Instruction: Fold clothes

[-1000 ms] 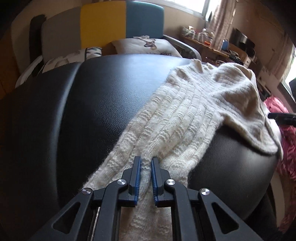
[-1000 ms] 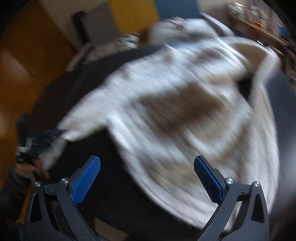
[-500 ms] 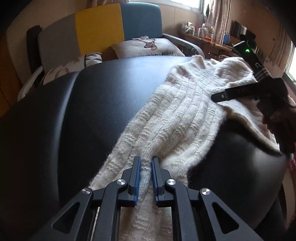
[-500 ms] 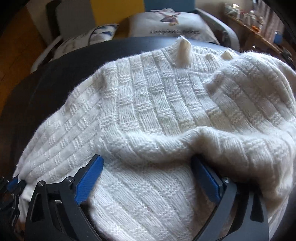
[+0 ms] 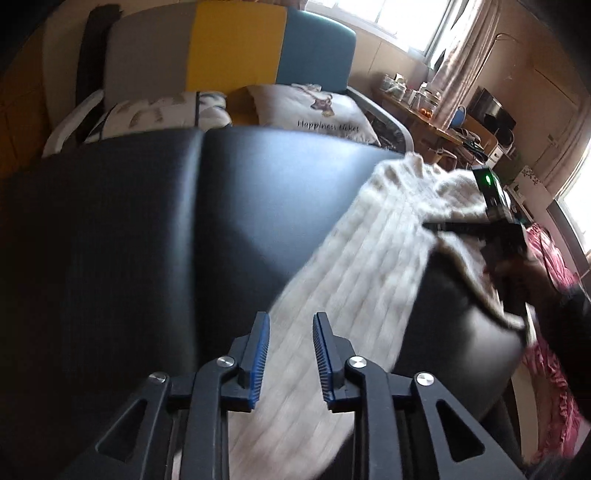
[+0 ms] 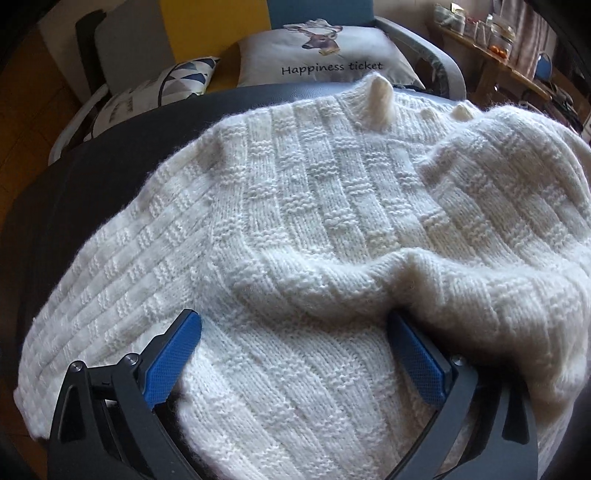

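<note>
right wrist view: the white knit sweater (image 6: 295, 221) is lying spread over the black seat (image 6: 55, 206), likely to flatten it for folding. right claw (image 6: 295, 360) is gaping wide astride a raised fold, pinching nothing. left claw (image 5: 290, 354) is opening above the sleeve (image 5: 351, 280), gripping nothing. pillow (image 6: 325, 55) reads "happiness ticket".

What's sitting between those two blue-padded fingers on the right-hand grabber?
In the right wrist view, a raised fold of the cream knitted sweater lies between the right gripper's wide-open fingers.

Grey-yellow-teal sofa (image 5: 236, 44) with cushions (image 6: 325, 55); bright window (image 5: 388, 14), curtain (image 5: 461, 48); cluttered wooden shelf (image 5: 424, 110).
</note>
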`<state>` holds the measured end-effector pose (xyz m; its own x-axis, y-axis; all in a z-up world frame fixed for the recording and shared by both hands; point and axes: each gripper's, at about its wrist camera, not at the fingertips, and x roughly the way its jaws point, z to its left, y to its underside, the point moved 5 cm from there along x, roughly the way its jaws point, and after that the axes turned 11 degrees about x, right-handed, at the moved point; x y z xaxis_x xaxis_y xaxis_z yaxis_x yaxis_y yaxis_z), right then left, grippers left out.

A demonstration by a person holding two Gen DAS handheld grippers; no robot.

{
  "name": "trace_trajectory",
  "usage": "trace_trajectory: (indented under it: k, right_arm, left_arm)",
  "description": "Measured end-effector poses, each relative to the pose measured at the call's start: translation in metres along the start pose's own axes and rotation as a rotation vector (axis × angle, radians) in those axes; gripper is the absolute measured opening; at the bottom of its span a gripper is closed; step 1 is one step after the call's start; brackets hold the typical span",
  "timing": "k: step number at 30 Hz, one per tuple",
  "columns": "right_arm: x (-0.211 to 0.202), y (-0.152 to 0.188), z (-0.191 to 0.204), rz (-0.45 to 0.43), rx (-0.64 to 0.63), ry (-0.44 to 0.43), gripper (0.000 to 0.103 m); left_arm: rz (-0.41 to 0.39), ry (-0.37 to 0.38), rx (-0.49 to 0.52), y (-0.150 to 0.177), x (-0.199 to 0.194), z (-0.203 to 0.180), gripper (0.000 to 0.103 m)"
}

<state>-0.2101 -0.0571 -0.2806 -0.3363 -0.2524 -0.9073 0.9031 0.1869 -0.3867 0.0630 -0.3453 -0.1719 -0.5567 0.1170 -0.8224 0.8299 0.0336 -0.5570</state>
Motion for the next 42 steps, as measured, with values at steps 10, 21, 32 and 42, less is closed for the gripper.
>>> trace_trajectory:
  k: [10, 21, 32, 42]
  right_arm:
    - [0.000, 0.001, 0.000, 0.020, -0.028, -0.001, 0.103]
    - [0.004, -0.002, 0.008, 0.046, 0.058, 0.021, 0.103]
    - [0.025, -0.014, 0.043, -0.009, 0.111, 0.065, 0.103]
    - [0.008, -0.002, 0.028, -0.002, 0.010, 0.020, 0.103]
  left_arm:
    - [0.114, -0.076, 0.229, 0.043, 0.023, -0.035, 0.038]
    - [-0.086, -0.216, -0.159, 0.013, 0.009, 0.026, 0.008]
    - [-0.167, -0.526, -0.250, 0.003, -0.012, 0.068, 0.000]
    - [-0.086, -0.176, -0.197, 0.034, -0.007, 0.043, 0.022]
